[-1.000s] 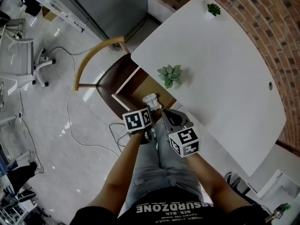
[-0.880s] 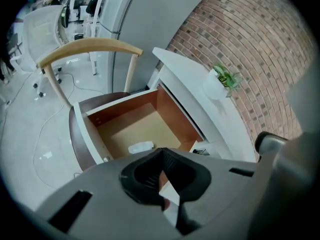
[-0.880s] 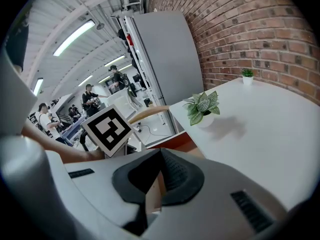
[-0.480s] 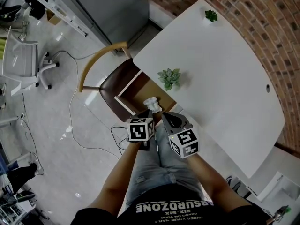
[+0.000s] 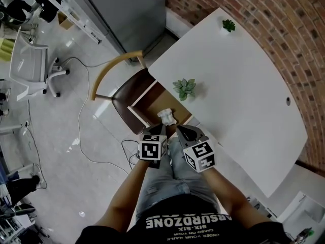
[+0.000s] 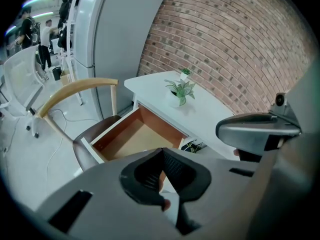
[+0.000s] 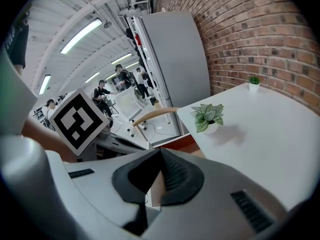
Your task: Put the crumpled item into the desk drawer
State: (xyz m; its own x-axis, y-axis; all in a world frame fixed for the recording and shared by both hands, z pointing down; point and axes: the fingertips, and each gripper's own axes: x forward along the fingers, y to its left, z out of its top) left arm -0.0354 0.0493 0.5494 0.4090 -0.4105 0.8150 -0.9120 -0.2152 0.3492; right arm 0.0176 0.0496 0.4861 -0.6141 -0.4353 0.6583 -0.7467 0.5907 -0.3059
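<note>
Head view: desk (image 5: 244,85), white. Drawer (image 5: 155,99), open. L gripper (image 5: 157,131): pulled back from item vs 1 s ago, jaws together, empty. R gripper (image 5: 180,128): jaws together, empty. Crumpled item (image 5: 166,117): at drawer's near corner, apparently inside. Drop prob. done.

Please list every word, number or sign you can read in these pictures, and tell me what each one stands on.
"ABSURDZONE": on the person's black shirt, upside down in the head view.
"SIX-SIX": smaller print next to it on the shirt, only just legible.
The finer shirt lines by that: too small to read.
The marker cubes: black-and-white square patterns only, no letters.
Nothing else readable.
</note>
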